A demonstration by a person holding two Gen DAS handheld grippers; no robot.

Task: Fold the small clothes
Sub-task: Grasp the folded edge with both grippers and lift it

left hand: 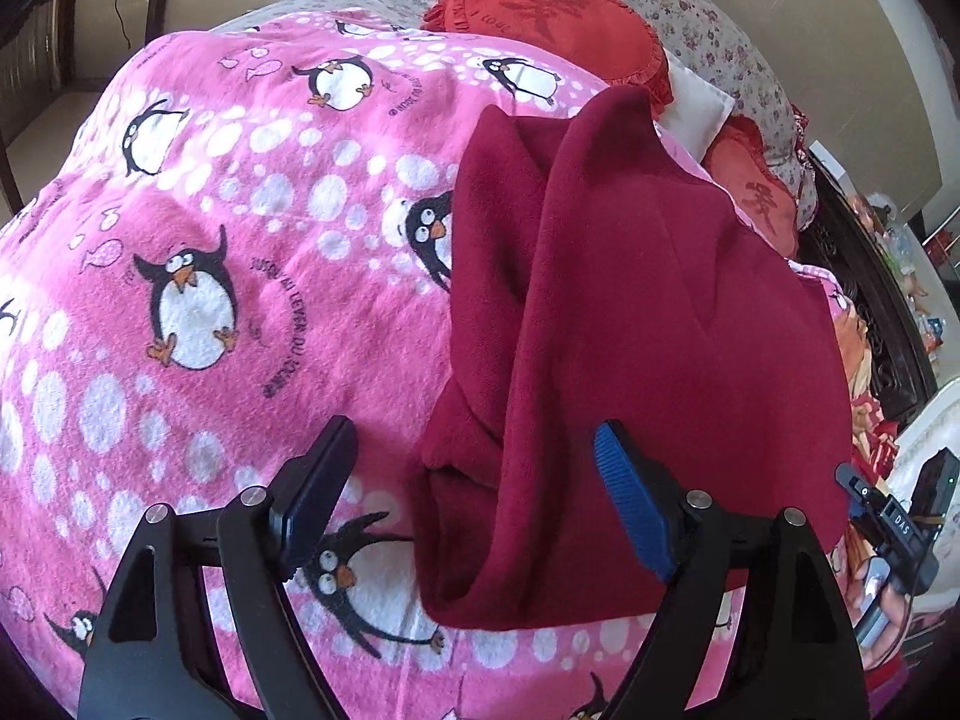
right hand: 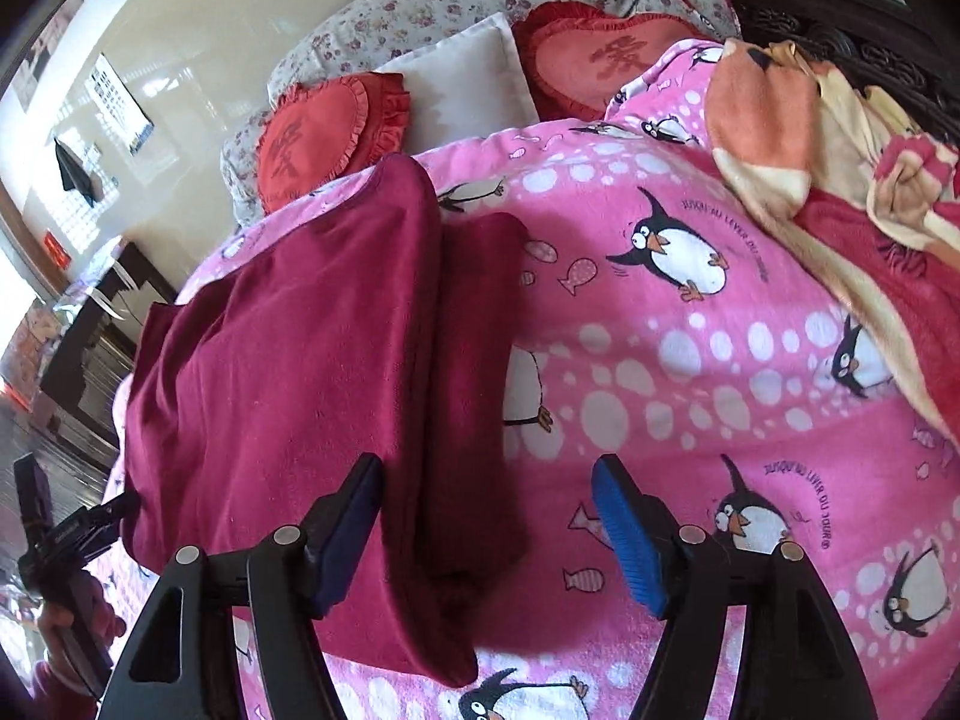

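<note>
Dark red and soft, the small garment [left hand: 630,312] lies on a pink penguin blanket [left hand: 198,228] that covers the bed. From the left wrist view, the left gripper [left hand: 474,492] has its two fingers spread wide apart, holding nothing, and the cloth's near edge sits between them. The cloth looks partly folded, with one long flap lying over the rest and a thick crease down the middle. From the right wrist view, the right gripper [right hand: 489,531] is also spread wide and holds nothing. A narrow red strip sticks out beside the top flap. Red heart pillows [right hand: 330,132] rest past it. An orange blanket [right hand: 798,138] is bunched at the far right.
</note>
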